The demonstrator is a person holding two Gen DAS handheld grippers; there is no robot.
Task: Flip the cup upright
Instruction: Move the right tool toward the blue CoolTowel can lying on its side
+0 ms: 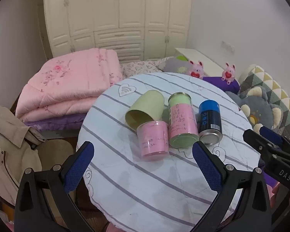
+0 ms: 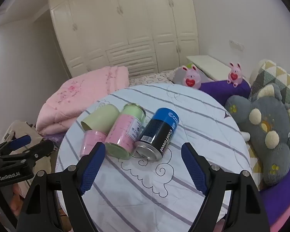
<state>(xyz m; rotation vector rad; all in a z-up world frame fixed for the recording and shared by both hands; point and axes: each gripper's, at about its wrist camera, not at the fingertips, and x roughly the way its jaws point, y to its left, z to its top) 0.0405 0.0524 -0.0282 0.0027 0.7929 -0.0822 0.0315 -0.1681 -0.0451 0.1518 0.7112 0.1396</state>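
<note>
A pale green cup (image 1: 145, 109) lies on its side on the round table (image 1: 145, 183), mouth toward me; it also shows in the right wrist view (image 2: 101, 120). A small pink cup (image 1: 153, 140) stands mouth down against its rim, also seen in the right wrist view (image 2: 91, 142). My left gripper (image 1: 143, 164) is open and empty, just short of the pink cup. My right gripper (image 2: 144, 167) is open and empty, in front of the cans.
A pink-and-green can (image 1: 180, 120) and a blue-black can (image 1: 209, 122) lie on their sides right of the cups. A folded pink quilt (image 1: 71, 83) is at the left, plush toys (image 2: 264, 127) and pillows at the right, a wardrobe (image 1: 118, 19) behind.
</note>
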